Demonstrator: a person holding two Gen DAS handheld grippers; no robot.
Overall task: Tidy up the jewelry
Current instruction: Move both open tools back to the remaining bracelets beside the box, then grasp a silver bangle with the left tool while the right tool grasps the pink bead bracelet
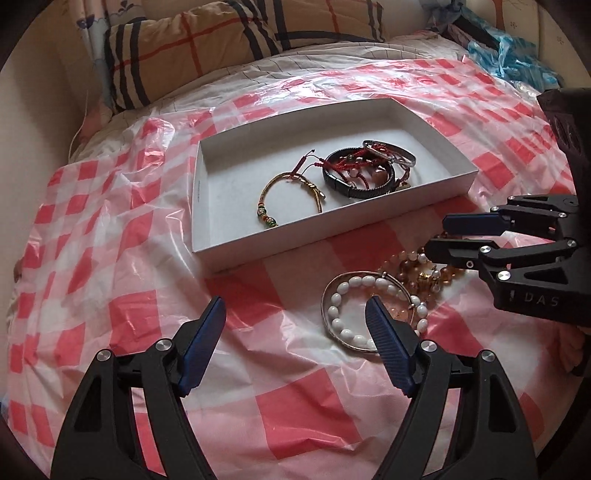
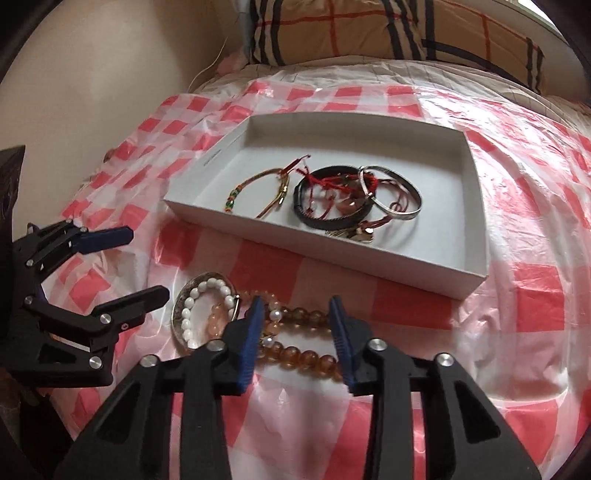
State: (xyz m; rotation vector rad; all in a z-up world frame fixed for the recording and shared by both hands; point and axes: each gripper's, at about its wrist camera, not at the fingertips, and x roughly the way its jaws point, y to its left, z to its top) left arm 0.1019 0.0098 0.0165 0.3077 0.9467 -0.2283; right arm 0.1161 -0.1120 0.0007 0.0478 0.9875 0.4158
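A shallow white box lies on the red-checked plastic sheet. It holds a gold cord bracelet, a black band tangled with red cord, and a silver bangle. In front of the box lie a white bead bracelet inside a silver bangle, and an amber bead strand. My left gripper is open, its right finger over the white beads. My right gripper stands narrowly open, fingers on either side of the amber strand.
The sheet is crinkled and covers a bed. Plaid pillows lie at the far end. A blue plastic bag sits at the back right, and a beige wall runs along the left.
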